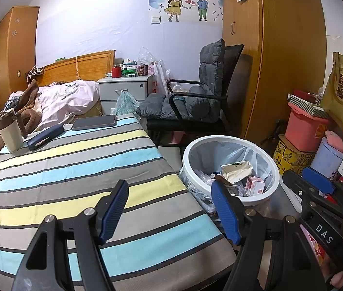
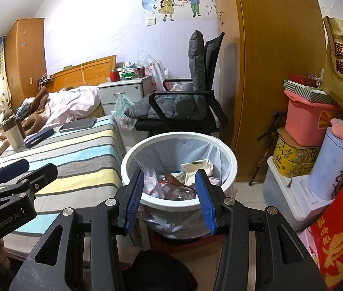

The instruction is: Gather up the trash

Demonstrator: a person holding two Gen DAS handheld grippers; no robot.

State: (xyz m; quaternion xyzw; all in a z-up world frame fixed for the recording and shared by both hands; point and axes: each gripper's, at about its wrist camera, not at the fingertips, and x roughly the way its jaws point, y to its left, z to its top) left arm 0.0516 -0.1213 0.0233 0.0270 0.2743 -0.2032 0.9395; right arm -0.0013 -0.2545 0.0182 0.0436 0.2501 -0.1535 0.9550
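A white trash bin point(image 1: 232, 143) with a clear liner stands on the floor beside the striped table point(image 1: 79, 169). It holds cartons, wrappers and a pink box point(image 1: 255, 184). In the right wrist view the bin point(image 2: 178, 137) lies straight ahead, with trash point(image 2: 195, 167) inside. My left gripper point(image 1: 171, 208) is open and empty over the table's right edge. My right gripper point(image 2: 171, 194) is open and empty just above the bin's near rim. The right gripper also shows in the left wrist view point(image 1: 316, 184), and the left one in the right wrist view point(image 2: 26, 169).
On the table's far end sit a cup point(image 1: 10, 131), a dark case point(image 1: 45, 137) and a phone point(image 1: 93, 122). A grey-cushioned chair point(image 1: 195, 101) stands behind the bin. Stacked boxes and tubs point(image 2: 309, 126) line the right wall by the wardrobe point(image 2: 268, 72).
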